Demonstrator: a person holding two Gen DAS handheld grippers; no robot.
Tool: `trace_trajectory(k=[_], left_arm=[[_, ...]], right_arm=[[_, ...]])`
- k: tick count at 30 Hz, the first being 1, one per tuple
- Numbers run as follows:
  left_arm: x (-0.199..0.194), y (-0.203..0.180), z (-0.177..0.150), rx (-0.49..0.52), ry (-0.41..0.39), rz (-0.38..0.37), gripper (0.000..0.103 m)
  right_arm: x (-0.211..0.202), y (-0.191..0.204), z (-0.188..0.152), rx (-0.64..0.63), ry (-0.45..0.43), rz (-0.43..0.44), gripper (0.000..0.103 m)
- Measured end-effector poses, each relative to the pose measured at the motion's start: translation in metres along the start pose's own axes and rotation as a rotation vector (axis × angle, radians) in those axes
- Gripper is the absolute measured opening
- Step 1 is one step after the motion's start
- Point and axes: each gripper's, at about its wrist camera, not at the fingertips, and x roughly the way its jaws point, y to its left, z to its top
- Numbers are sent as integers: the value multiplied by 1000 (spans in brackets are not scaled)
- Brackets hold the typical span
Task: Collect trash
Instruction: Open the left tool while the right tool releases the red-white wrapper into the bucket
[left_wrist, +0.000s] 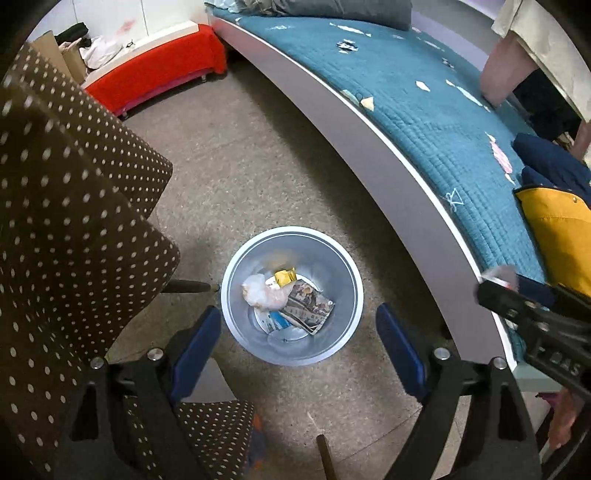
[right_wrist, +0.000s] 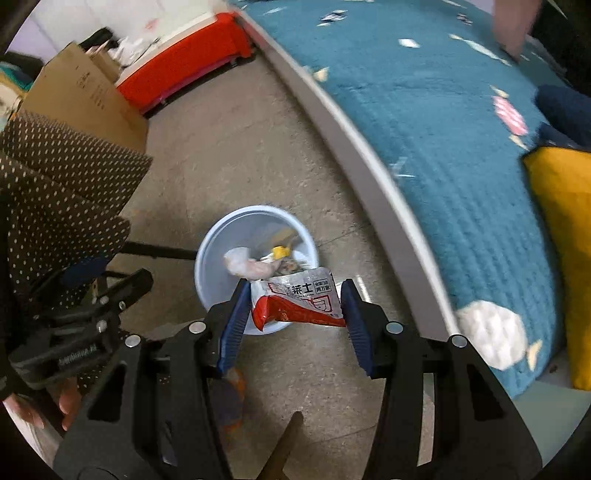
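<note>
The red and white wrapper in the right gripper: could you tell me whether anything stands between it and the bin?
Nothing visible does. The wrapper, clamped in the right gripper, hangs over the near rim of the bin, whose mouth is open with only earlier trash at the bottom. The left gripper is open and empty.

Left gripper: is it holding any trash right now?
No. In the left wrist view the left gripper stands wide open with nothing between its pads, only the bin and its trash below.

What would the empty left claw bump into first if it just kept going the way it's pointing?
Probably the trash bin on the floor: the open left gripper points down at its near rim, with nothing visible between; depth is unclear.
</note>
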Motion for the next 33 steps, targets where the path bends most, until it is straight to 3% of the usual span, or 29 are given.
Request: trace_trajectory(k=[10, 14, 22, 33], left_arm=[[-7, 44, -9, -47, -1, 41, 84], [-10, 57, -8, -85, -6, 48, 84], [-10, 56, -8, -94, -1, 51, 84], [-13, 33, -13, -38, -7, 43, 84]], right_arm=[[28, 56, 11, -91, 51, 75, 52], [25, 64, 15, -105, 36, 72, 71], [24, 61, 19, -82, 33, 60, 73], [6, 38, -4, -54, 13, 7, 73]])
